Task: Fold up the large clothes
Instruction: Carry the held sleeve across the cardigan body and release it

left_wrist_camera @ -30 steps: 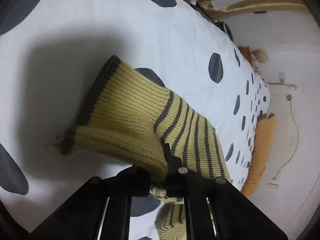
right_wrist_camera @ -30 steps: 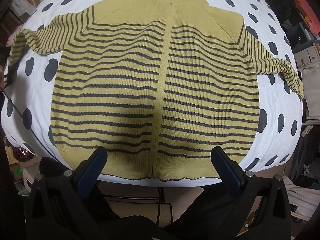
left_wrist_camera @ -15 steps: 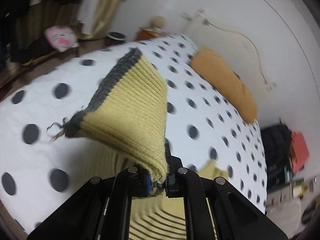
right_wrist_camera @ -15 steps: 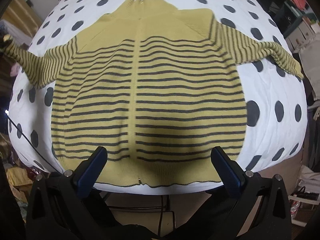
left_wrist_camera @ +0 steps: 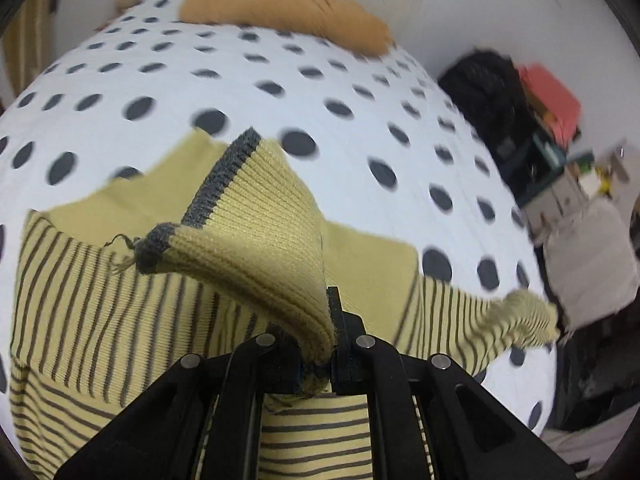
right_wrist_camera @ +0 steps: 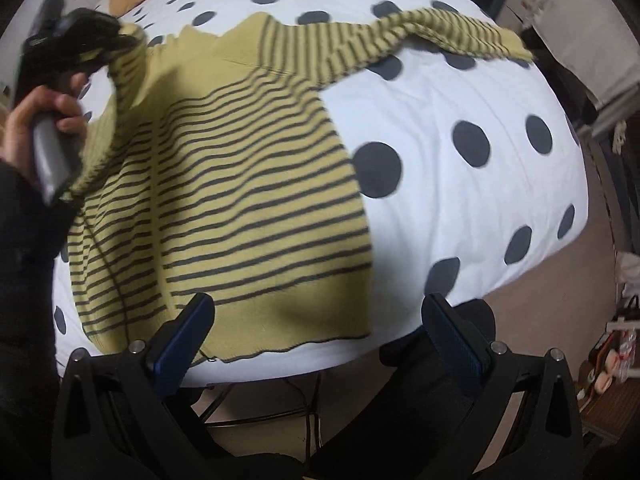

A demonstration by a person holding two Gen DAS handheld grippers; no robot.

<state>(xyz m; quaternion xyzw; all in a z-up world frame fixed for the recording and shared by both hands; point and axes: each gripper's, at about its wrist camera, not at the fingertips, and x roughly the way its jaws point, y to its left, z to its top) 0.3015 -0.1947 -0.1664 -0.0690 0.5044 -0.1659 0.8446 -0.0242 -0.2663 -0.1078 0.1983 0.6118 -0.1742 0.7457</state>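
Note:
A yellow sweater with dark stripes [right_wrist_camera: 240,180] lies spread flat on a white bed with dark dots [right_wrist_camera: 460,220]. My left gripper [left_wrist_camera: 328,320] is shut on the sleeve's ribbed cuff [left_wrist_camera: 256,220], which has a grey edge, and holds it lifted above the sweater's chest [left_wrist_camera: 100,300]. In the right wrist view that gripper [right_wrist_camera: 120,46] shows at the upper left, held by a hand [right_wrist_camera: 36,108], with the sleeve draping down from it. The other sleeve [right_wrist_camera: 420,36] lies stretched out to the right. My right gripper [right_wrist_camera: 316,332] hangs open over the hem's right part at the bed's near edge, holding nothing.
An orange pillow [left_wrist_camera: 288,12] lies at the head of the bed by the wall. A black bag [left_wrist_camera: 484,84], a red item and boxes crowd the floor on the bed's right. Bare floor and a cable [right_wrist_camera: 280,412] show below the near edge.
The left gripper has swung the sleeve cuff from the bed's left side in over the sweater's body, rolling as it went. The right gripper has shifted right along the hem, still open.

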